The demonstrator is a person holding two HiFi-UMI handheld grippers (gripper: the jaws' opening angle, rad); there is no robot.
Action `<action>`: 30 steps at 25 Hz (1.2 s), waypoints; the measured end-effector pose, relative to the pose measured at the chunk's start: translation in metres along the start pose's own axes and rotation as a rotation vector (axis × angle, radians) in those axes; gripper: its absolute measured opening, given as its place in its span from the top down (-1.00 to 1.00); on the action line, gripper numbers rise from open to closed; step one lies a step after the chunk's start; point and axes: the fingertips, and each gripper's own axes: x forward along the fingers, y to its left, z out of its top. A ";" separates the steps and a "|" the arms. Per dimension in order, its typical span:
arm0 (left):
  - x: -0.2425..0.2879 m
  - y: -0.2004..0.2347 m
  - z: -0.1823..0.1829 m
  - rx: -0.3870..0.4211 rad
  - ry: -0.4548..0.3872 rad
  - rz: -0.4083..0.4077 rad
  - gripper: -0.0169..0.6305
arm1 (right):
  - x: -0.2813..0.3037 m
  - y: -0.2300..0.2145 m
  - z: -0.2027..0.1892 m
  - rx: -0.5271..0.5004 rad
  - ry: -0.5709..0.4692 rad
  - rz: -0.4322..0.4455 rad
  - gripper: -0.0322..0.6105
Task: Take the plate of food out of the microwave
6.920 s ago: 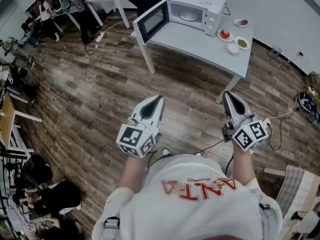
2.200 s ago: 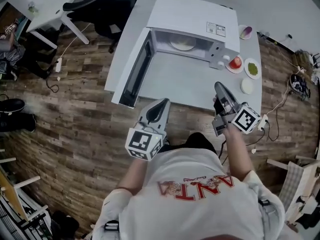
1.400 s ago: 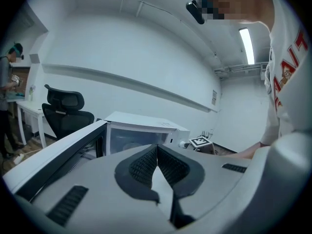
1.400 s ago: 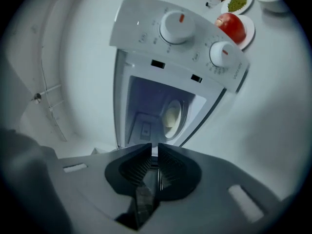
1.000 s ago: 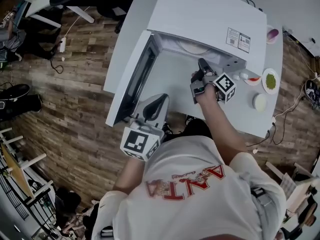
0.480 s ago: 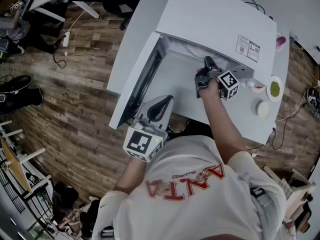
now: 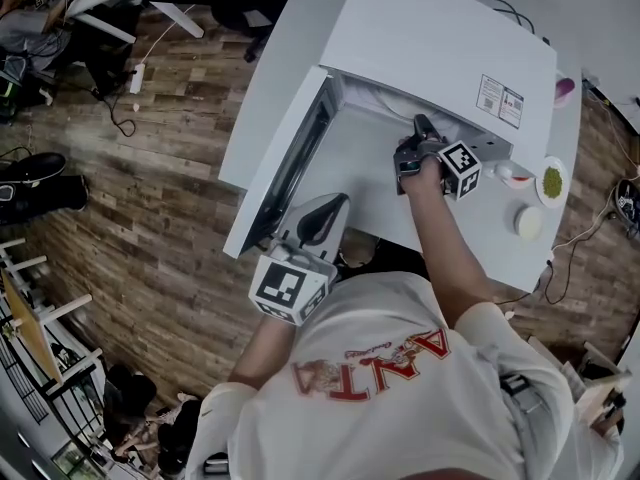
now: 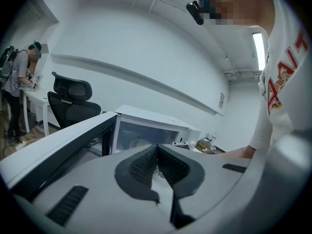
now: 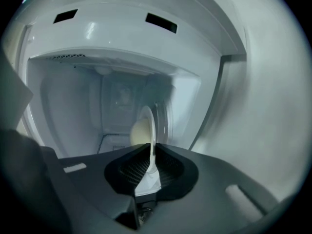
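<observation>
The white microwave (image 7: pixel 440 38) stands on the grey table (image 7: pixel 480 243), its door (image 7: pixel 290 163) swung open to the left. My right gripper (image 7: pixel 421 130) reaches into the oven's mouth. In the right gripper view a white plate (image 9: pixel 150 123) with pale food (image 9: pixel 139 130) appears edge-on inside the cavity, and my right gripper (image 9: pixel 152 156) is shut on its near rim. From the head view the oven's top hides the plate. My left gripper (image 7: pixel 327 211) hangs shut and empty at the table's front edge, below the door; its left gripper view shows the jaws (image 8: pixel 157 150) pressed together.
Right of the microwave sit a dish of green food (image 7: pixel 550 180), a small white bowl (image 7: pixel 527 221) and a purple item (image 7: pixel 565 88). A black office chair (image 8: pixel 73 99) and a person (image 8: pixel 19 77) at a desk are off to the left. Wooden floor surrounds the table.
Over the earlier frames I walked up to the table and my right gripper went into the microwave's opening. In the last second it shifted only slightly; the left gripper stayed low.
</observation>
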 end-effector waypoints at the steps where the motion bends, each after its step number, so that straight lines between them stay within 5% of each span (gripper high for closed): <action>1: -0.001 0.001 0.000 -0.001 0.000 0.002 0.91 | 0.000 -0.001 -0.001 -0.005 0.004 -0.008 0.85; 30: -0.012 -0.002 -0.007 0.011 0.021 0.010 0.92 | -0.009 -0.008 -0.014 -0.023 0.061 0.026 0.75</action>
